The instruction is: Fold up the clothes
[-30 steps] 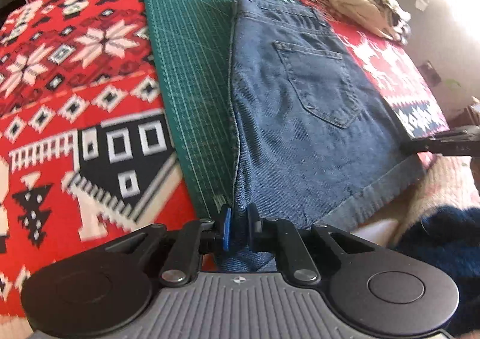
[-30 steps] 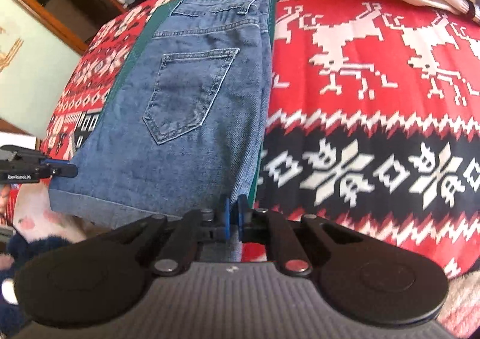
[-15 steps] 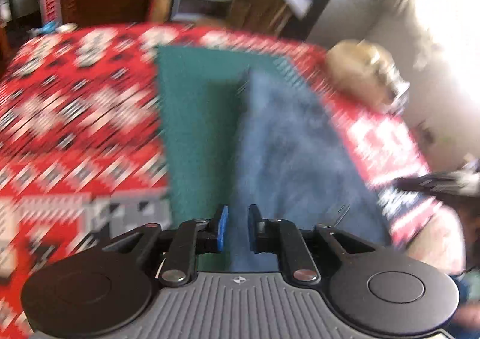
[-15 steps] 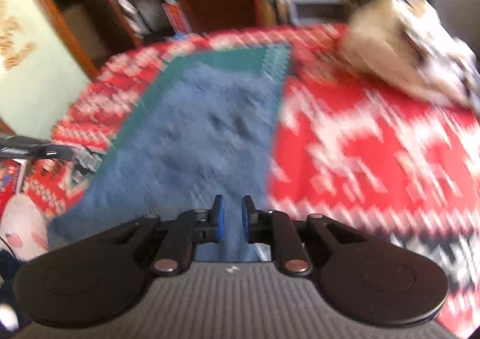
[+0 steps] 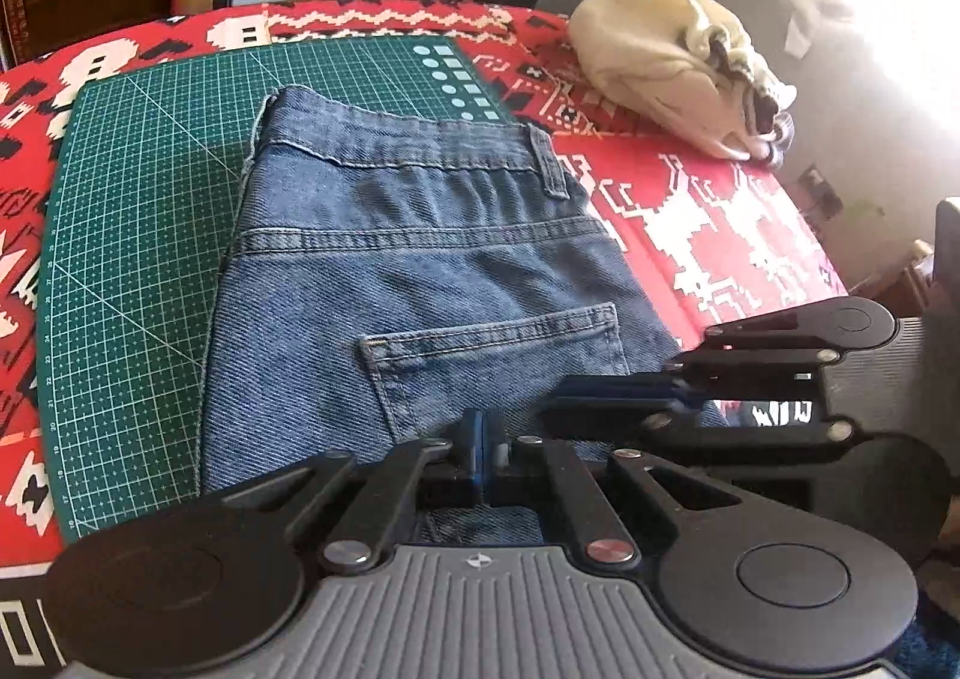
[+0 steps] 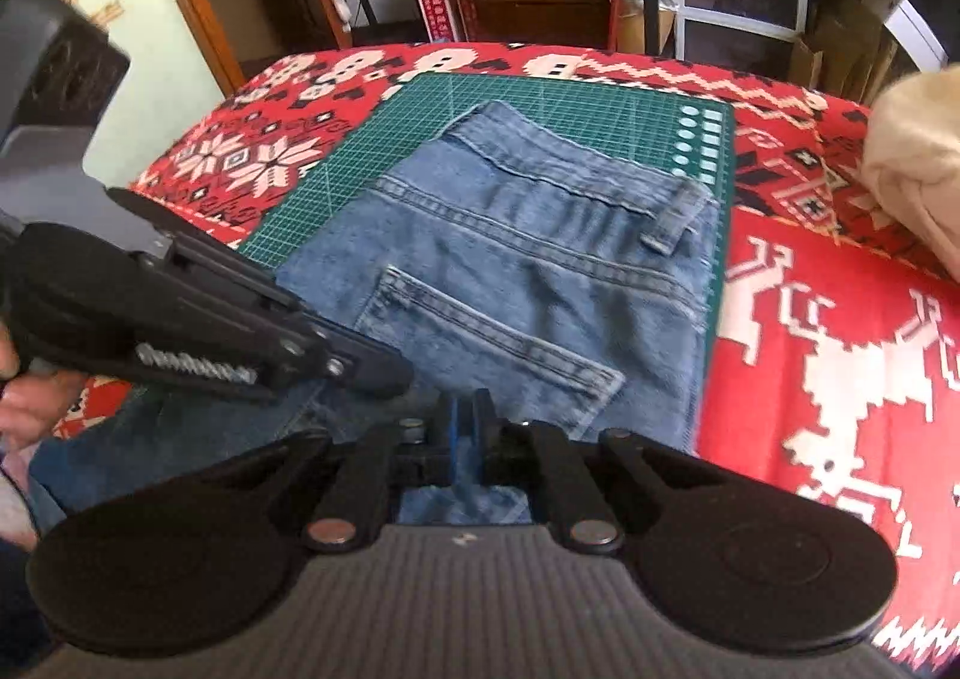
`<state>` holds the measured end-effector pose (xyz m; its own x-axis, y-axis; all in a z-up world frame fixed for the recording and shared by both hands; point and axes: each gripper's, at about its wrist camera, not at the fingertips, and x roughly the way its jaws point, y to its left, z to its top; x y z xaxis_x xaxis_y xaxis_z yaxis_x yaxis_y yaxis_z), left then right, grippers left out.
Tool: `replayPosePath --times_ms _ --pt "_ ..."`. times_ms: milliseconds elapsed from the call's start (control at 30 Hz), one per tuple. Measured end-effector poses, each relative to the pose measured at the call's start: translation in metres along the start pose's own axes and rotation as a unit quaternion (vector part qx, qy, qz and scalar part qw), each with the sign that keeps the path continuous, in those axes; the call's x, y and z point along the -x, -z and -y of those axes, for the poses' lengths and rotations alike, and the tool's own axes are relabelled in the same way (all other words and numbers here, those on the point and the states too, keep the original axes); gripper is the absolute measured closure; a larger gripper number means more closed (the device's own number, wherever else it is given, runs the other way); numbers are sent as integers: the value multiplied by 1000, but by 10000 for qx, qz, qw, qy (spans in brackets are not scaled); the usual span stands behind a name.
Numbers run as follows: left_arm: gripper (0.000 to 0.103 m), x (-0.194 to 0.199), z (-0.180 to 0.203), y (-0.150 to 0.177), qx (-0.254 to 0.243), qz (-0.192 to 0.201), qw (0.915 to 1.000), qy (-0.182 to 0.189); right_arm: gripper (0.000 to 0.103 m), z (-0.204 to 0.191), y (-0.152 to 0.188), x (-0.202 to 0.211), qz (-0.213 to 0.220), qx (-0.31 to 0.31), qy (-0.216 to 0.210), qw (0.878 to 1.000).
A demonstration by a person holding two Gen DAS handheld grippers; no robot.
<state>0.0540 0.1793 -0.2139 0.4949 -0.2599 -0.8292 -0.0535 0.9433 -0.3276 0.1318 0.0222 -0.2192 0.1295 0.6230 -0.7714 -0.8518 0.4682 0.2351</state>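
Note:
Blue denim shorts (image 5: 420,271) (image 6: 540,271) lie on a green cutting mat (image 5: 150,199) (image 6: 540,102), back pocket up and waistband at the far end. My left gripper (image 5: 485,439) is shut on the near hem of the shorts, with denim showing under its blue pads. The right gripper (image 6: 465,427) is likewise shut on the hem and holds it above the pocket. The two tools are close together: the right gripper (image 5: 576,403) reaches in from the right in the left wrist view, and the left gripper (image 6: 384,373) crosses from the left in the right wrist view.
A red patterned cloth (image 5: 720,223) (image 6: 840,349) covers the table. A cream garment (image 5: 660,54) (image 6: 918,156) is bundled at the far right. Shelves, drawers and boxes stand behind the table. A person's hand (image 6: 24,409) shows at the left edge.
Both grippers have lifted the hem off the table's near edge and carried it forward over the shorts toward the waistband. They have also drawn closer together.

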Motion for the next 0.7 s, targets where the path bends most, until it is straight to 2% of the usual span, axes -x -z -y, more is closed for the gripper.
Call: replayPosePath --times_ms 167,233,367,400,533,600,700 --pt "100 8 -23 9 393 -119 9990 150 103 32 12 16 31 -542 36 9985" --pt "100 11 -26 10 493 -153 9986 98 103 43 15 22 54 -778 75 9969" --pt "100 18 -27 3 548 -92 9984 -31 101 39 4 26 238 -543 376 9975" --pt "100 20 -27 -1 513 -47 9987 -66 96 38 0 26 284 -491 389 9976" --pt "100 17 -23 -19 256 133 9986 -450 96 37 -19 10 335 -483 465 9972" --pt "99 9 -18 -22 41 110 9966 -818 96 37 -23 2 301 -477 496 9972" --pt "100 3 -16 -19 -51 117 9953 -957 97 38 -21 -9 241 -365 625 9971"
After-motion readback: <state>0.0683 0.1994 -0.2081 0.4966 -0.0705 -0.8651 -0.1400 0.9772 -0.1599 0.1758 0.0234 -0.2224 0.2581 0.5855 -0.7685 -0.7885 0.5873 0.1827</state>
